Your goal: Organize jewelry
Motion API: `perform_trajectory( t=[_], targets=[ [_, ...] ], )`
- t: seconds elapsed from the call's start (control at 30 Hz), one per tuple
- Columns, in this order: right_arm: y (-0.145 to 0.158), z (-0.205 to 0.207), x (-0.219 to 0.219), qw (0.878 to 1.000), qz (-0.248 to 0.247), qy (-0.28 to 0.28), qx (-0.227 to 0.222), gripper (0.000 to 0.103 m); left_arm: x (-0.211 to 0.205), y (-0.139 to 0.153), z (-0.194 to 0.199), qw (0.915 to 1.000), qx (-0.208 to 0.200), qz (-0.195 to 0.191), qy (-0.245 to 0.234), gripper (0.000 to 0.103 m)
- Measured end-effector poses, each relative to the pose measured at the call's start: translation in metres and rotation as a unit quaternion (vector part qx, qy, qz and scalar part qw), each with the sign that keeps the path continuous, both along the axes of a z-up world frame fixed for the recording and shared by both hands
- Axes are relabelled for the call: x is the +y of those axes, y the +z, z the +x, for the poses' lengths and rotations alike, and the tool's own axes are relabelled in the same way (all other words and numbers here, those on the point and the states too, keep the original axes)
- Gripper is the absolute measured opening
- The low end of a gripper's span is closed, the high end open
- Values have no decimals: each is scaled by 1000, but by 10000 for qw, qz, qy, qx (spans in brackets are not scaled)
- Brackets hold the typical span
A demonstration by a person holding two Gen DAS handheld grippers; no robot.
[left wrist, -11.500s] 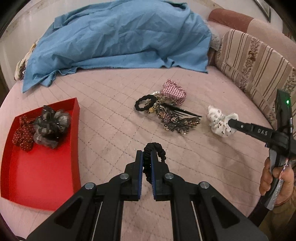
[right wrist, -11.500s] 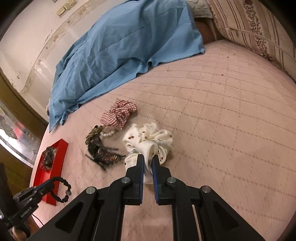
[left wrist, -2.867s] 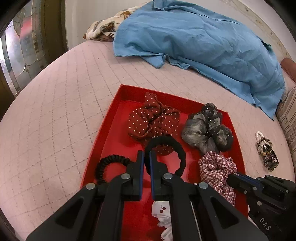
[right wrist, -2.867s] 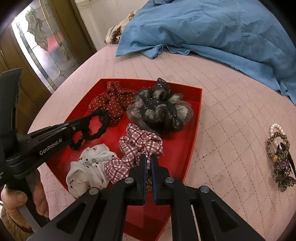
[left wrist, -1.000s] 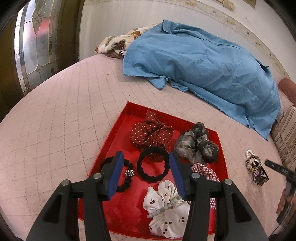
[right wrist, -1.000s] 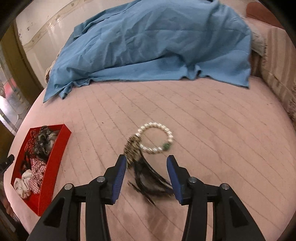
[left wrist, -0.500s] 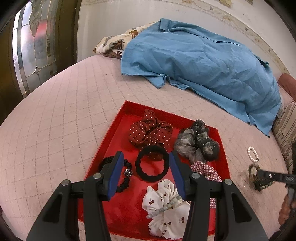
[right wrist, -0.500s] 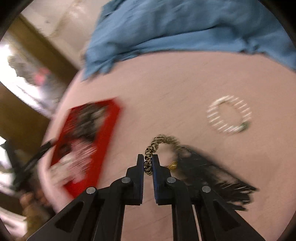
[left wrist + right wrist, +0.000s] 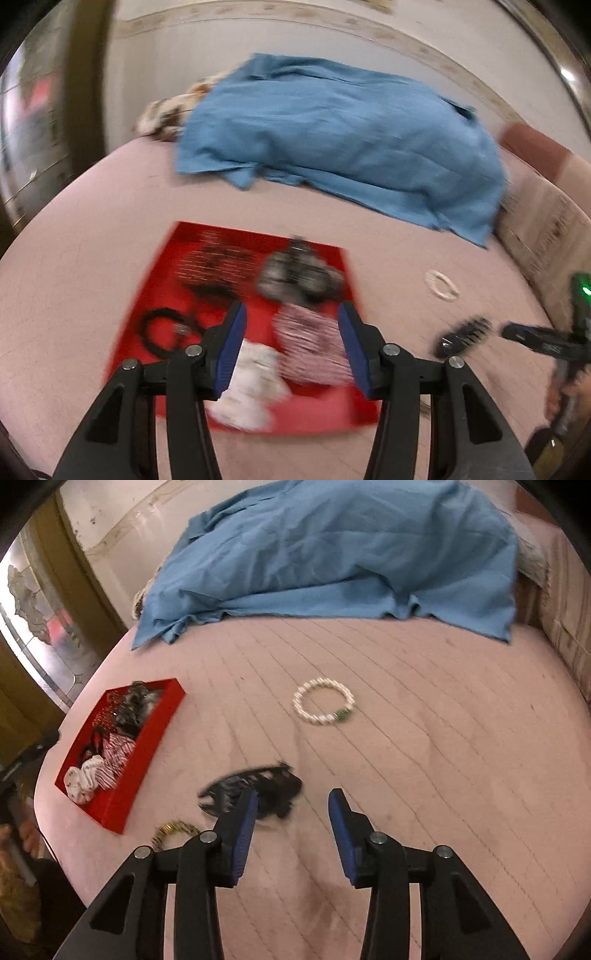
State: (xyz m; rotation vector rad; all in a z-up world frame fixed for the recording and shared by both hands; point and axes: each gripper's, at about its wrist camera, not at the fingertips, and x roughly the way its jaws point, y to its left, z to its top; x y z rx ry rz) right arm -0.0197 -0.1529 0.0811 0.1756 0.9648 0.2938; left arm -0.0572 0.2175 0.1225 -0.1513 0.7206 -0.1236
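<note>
Here, nearest first:
Right gripper (image 9: pixel 291 821): pointing steeply down over the pink quilted bed cover (image 9: pixel 424 738); its 2 blue-padded jaws are opening, nothing between them.
Black hair claw (image 9: pixel 255 788): blurred, lying on the cover at 11 o'clock from the right gripper, partly behind its left finger; touching or not, cannot tell.
Leopard-print hair tie (image 9: pixel 173 830): on the cover at 9 o'clock from the right gripper, beside the tray's near corner.
Left gripper (image 9: pixel 291 341): tilted down above the near half of the red tray (image 9: pixel 159 273), jaws spread, gripping nothing.
Tray contents: white scrunchie (image 9: pixel 251 387) and checked scrunchie (image 9: pixel 310 347) nearest, thin black hair tie (image 9: pixel 162 332) at 9 o'clock, grey scrunchie (image 9: pixel 295 277) and red dotted scrunchie (image 9: pixel 218 258) towards 12 o'clock; all blurred.
Pearl bracelet (image 9: pixel 323 705): alone on the cover at 12 o'clock from the right gripper, well apart from the tray.
Blue cloth (image 9: pixel 332 550): heaped across the far side of the bed.
</note>
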Motion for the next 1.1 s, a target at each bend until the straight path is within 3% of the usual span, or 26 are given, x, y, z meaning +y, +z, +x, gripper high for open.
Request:
perform_trajectory(
  t=[0.23, 0.47, 0.73, 0.93, 1.0, 1.03, 1.1],
  targets=[
    [-27, -5, -14, 9943, 1050, -158, 69, 56, -87, -13, -10, 9942, 517, -154, -926, 55],
    [-48, 3, -13, 9858, 1661, -239, 39, 61, -151, -61, 2, 9856, 1077, 432, -1231, 55],
    [-62, 16, -11, 9782, 2069, -162, 31, 61, -160, -98, 15, 9789, 1478, 717, -1216, 55],
    [-64, 26, 2, 9778, 2097, -21, 9, 61, -169, -107, 13, 9756, 1473, 898, -1355, 54],
    [-67, 27, 5, 9778, 2093, -27, 61, 57, -171, -108, 12, 9749, 1442, 972, -1388, 35],
    [-69, 28, 5, 9782, 2074, -64, 69, 53, -171, -107, 12, 9749, 1430, 1033, -1361, 18],
    [-71, 27, 1, 9763, 2157, -133, 102, 35, -169, -105, 12, 9755, 1459, 935, -1353, 13]
  ],
)
